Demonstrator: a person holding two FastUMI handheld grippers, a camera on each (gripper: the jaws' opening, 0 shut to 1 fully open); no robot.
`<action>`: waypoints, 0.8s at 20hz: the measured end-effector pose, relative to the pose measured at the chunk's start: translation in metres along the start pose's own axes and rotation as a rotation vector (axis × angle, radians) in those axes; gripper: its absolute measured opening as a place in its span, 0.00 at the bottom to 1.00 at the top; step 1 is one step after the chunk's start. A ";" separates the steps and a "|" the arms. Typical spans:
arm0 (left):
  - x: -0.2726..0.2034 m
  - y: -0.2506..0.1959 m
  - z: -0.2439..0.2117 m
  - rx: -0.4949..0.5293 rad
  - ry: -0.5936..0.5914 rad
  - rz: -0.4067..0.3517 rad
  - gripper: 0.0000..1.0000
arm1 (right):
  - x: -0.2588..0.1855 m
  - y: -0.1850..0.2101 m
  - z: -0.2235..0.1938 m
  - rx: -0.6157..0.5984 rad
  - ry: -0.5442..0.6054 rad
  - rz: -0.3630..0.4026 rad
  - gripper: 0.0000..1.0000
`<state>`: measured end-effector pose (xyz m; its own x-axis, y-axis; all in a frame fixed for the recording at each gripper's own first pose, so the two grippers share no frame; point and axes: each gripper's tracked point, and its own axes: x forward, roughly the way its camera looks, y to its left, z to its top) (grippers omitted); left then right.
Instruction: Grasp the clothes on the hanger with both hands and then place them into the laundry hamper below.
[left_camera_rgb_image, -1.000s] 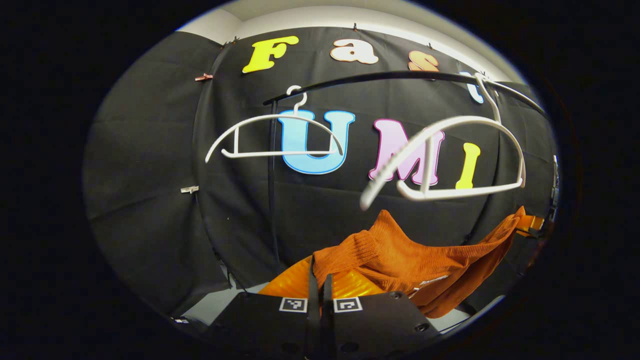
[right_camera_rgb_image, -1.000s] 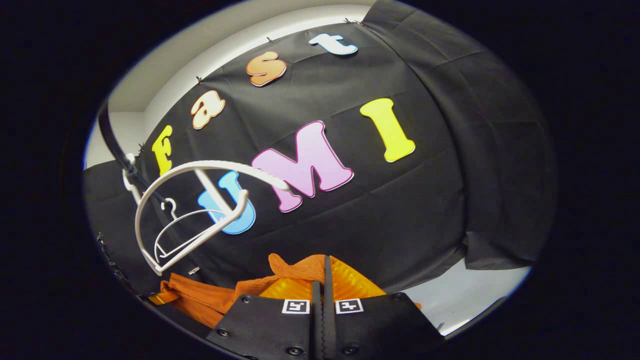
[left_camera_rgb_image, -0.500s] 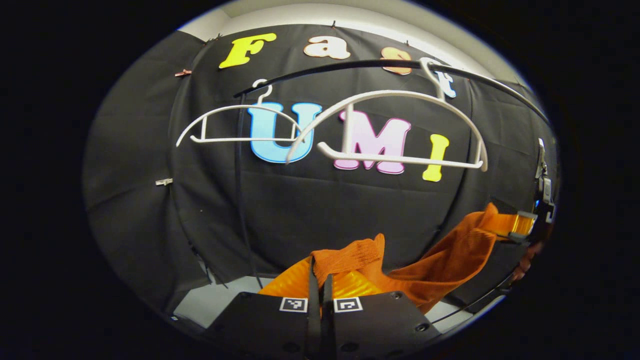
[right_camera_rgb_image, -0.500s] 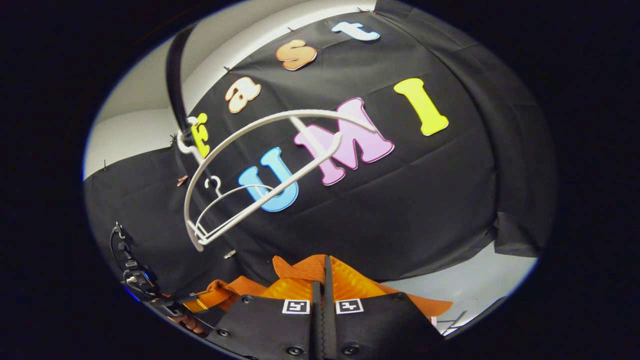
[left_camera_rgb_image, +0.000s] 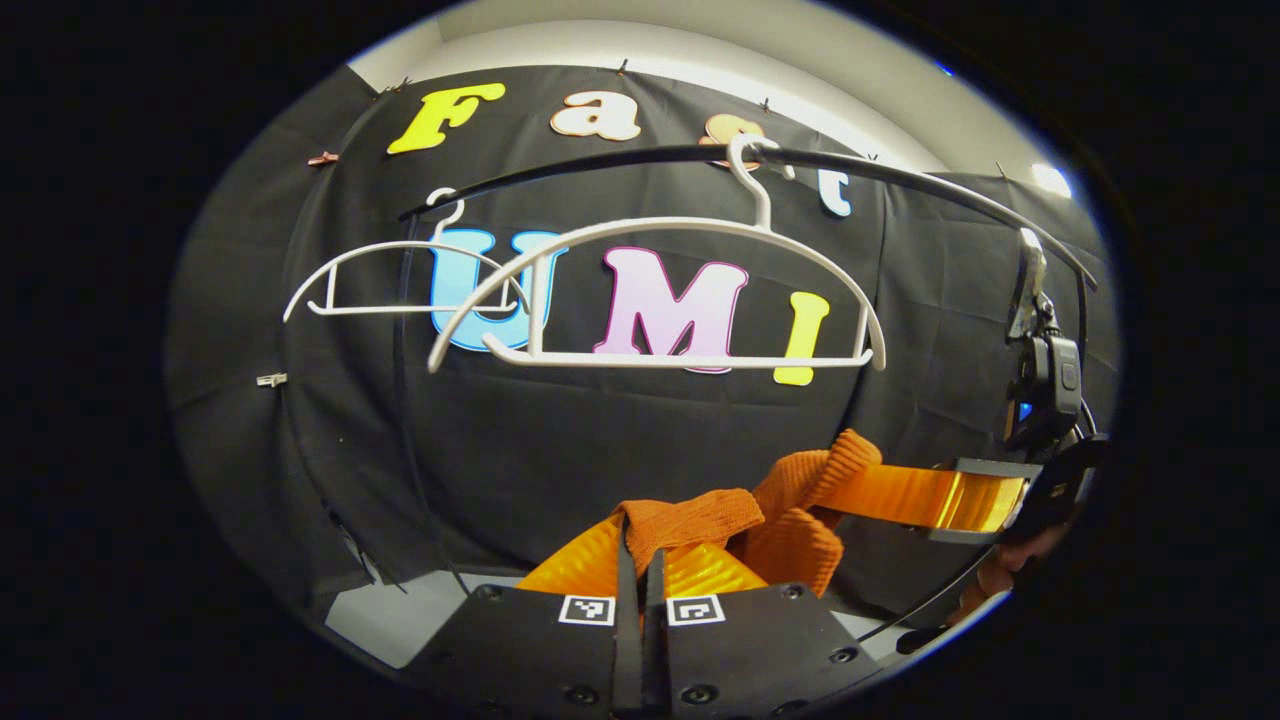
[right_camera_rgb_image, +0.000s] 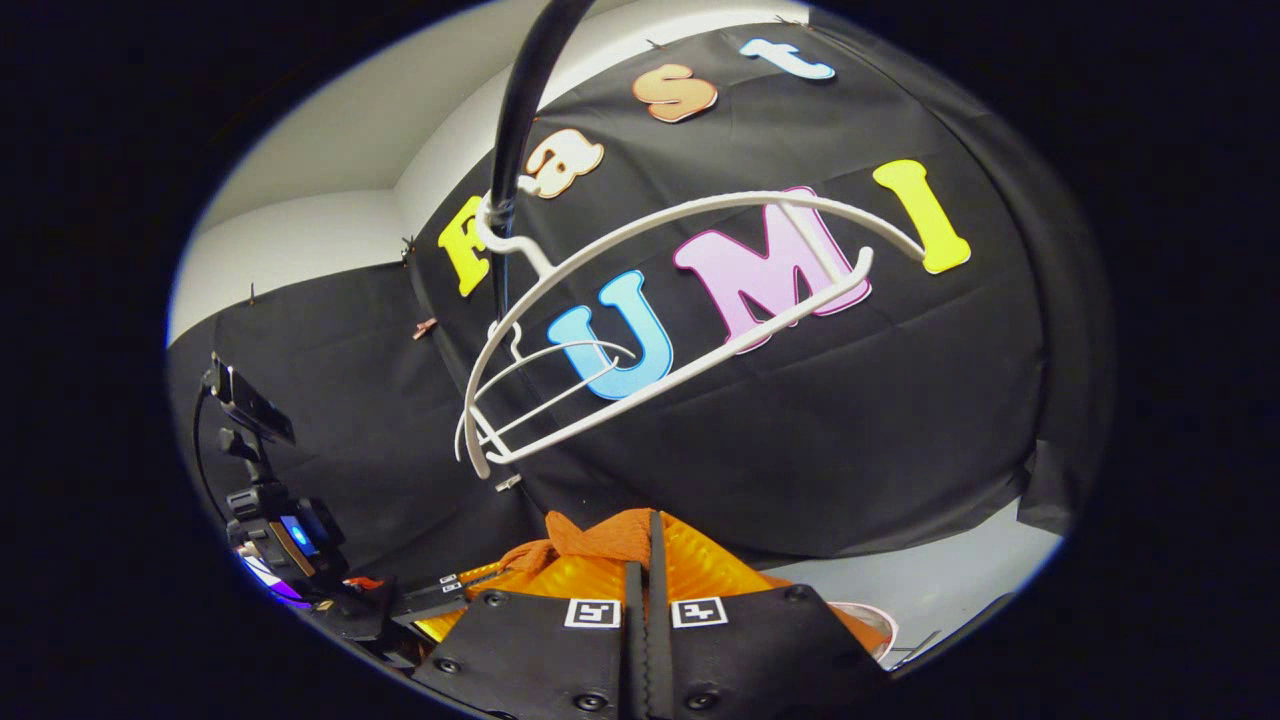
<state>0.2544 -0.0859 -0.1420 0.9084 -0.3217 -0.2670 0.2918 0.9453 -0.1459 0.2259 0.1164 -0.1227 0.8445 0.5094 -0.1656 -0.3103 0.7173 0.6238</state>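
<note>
1. Left gripper (left_camera_rgb_image: 641, 560) is clamped on a fold of the orange knit garment (left_camera_rgb_image: 790, 520), its orange fingers (left_camera_rgb_image: 580, 565) pressed together w/ cloth between them at the bottom of the left gripper view. Right gripper (right_camera_rgb_image: 641, 555) is likewise closed on the same garment (right_camera_rgb_image: 600, 535), a bunch of knit poking up between its fingers in the right gripper view.
2. Black rail (left_camera_rgb_image: 620, 160) runs across the upper part of the booth, w/ two white hangers on it: the nearer hanger (left_camera_rgb_image: 660, 290) and a farther hanger (left_camera_rgb_image: 400, 280). Both are bare (no cloth on either).
3. Garment sits well below the nearer hanger, apart from it, bunched between the two grippers. In the left gripper view the right gripper's orange finger (left_camera_rgb_image: 930, 497) comes in from the right edge w/ the cloth gathered at its tip, so the two grips are near each other.
4. Step in hand, as I judge it: grasp and lift-off look done; carry to the hamper is what's left. Hamper can't be made out in either view.
5. Next move prob. calls for lowering both grippers together, holding both clamps until the cloth is over the hamper, then parting the fingers. Watch that the cloth clears the nearer hanger's lower bar (left_camera_rgb_image: 680, 360).
</note>
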 end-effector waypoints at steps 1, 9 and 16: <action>0.004 -0.003 -0.012 0.009 0.018 -0.005 0.05 | 0.003 -0.005 -0.010 -0.001 0.019 -0.011 0.04; 0.035 0.001 -0.098 -0.005 0.129 -0.020 0.05 | 0.020 -0.061 -0.082 0.008 0.152 -0.072 0.04; 0.074 0.013 -0.191 0.006 0.309 -0.013 0.05 | 0.035 -0.130 -0.163 -0.125 0.331 -0.206 0.04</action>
<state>0.2678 -0.1080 -0.3454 0.7706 -0.3345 -0.5424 0.3057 0.9409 -0.1460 0.2248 0.1179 -0.3341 0.7148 0.4597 -0.5270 -0.2169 0.8621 0.4579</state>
